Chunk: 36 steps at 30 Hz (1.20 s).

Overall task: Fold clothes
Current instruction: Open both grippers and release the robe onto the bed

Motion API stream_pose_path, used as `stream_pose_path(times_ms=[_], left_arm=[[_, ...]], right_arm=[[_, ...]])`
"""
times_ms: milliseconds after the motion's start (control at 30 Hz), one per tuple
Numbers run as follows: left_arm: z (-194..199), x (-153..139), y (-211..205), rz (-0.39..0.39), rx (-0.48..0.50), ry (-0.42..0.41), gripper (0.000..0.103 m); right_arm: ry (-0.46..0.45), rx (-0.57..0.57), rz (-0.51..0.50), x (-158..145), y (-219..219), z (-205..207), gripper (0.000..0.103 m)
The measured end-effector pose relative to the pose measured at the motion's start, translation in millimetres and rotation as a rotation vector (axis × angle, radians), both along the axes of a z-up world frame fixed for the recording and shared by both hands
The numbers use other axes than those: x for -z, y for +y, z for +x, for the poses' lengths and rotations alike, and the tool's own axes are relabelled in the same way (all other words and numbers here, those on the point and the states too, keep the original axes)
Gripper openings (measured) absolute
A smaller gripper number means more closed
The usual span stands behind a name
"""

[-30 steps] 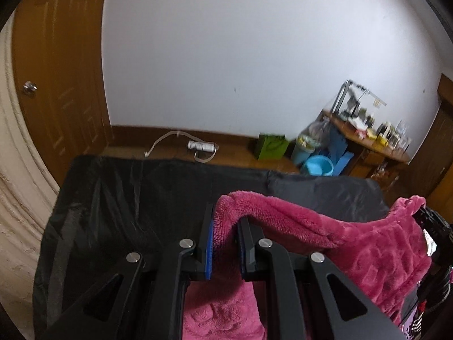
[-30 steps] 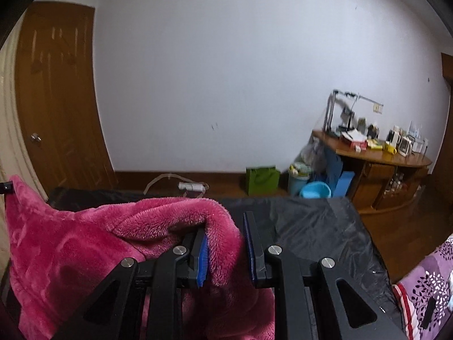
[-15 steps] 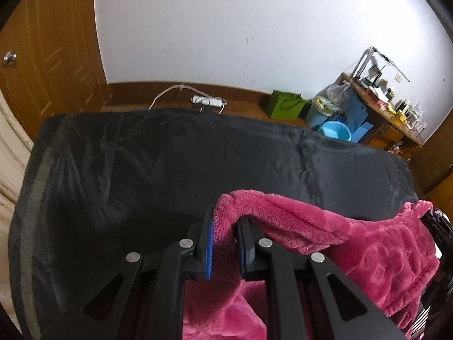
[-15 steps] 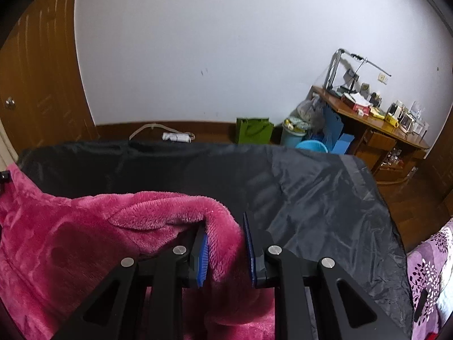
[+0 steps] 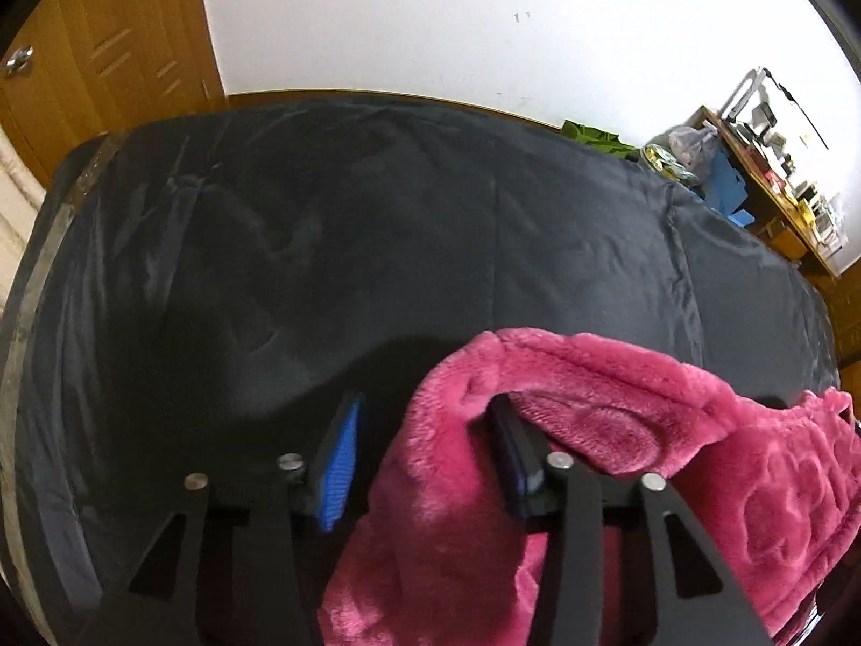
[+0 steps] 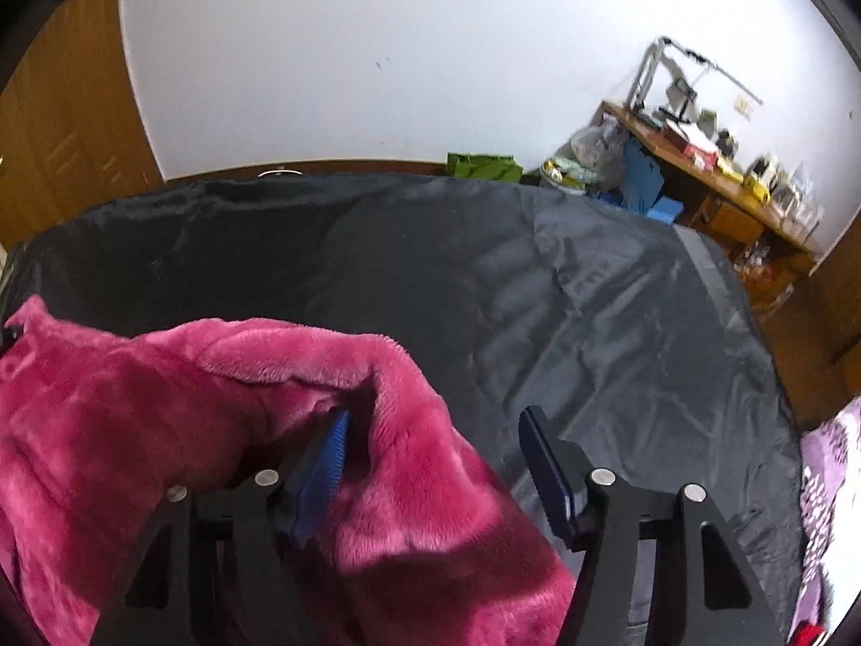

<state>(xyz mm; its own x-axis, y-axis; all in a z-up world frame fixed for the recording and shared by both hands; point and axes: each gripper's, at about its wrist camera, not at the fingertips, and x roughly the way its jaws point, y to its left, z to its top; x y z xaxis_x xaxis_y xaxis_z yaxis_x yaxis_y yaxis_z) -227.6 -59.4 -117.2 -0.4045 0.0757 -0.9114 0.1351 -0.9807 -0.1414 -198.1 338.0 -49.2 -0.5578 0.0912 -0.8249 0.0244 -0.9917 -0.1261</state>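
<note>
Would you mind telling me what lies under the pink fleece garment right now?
The pink fleece garment lies over a black sheet covering the work surface. Whatever sits directly beneath the fleece is hidden, as is whatever the sheet covers.

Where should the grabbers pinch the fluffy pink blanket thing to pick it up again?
Probably the thick rolled top edge of the pink fleece garment, coming down from above. That edge stands up in a ridge above the black sheet, so fingers can straddle it. Both the left gripper and right gripper are opening, with fleece draped loosely between the jaws, so one corner each suits.
</note>
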Motion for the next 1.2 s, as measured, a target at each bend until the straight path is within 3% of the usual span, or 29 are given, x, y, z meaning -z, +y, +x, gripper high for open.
stream_pose_path(times_ms=[200, 367, 467, 600, 733, 867, 1000, 1100, 1200], left_arm=[[19.1, -27.2, -11.9, -0.021, -0.025, 0.028, 0.064], [46.2, -56.0, -10.1, -0.12, 0.029, 0.102, 0.073], [55.9, -61.3, 12.3, -0.281, 0.153, 0.137, 0.078], [62.3, -50.6, 57.1, -0.478, 0.392, 0.149, 0.078], [69.0, -40.9, 94.9, -0.566, 0.571, 0.164, 0.078], [65.9, -40.8, 121.6, -0.543, 0.696, 0.169, 0.078], [50.8, -36.5, 124.9, -0.456, 0.723, 0.112, 0.078], [34.2, -41.6, 112.4, -0.309, 0.666, 0.091, 0.078], [4.4, -51.6, 84.2, -0.061, 0.504, 0.077, 0.078]], right_arm=[[0.078, -0.017, 0.051, -26.1, 1.1, 29.3, 0.066], [0.056, -0.213, 0.153, -19.3, -28.3, 56.0, 0.066], [-0.002, -0.336, 0.184, -1.9, -48.4, 65.0, 0.066], [-0.067, -0.382, 0.105, 13.4, -59.3, 63.0, 0.066], [-0.108, -0.434, 0.022, 13.0, -67.5, 54.6, 0.066], [-0.204, -0.498, -0.145, 15.4, -72.7, 47.5, 0.066], [-0.305, -0.518, -0.394, 21.7, -74.0, 35.6, 0.066], [-0.316, -0.5, -0.5, 24.4, -75.0, 24.6, 0.066], [-0.295, -0.442, -0.618, 25.5, -69.4, 7.1, 0.066]])
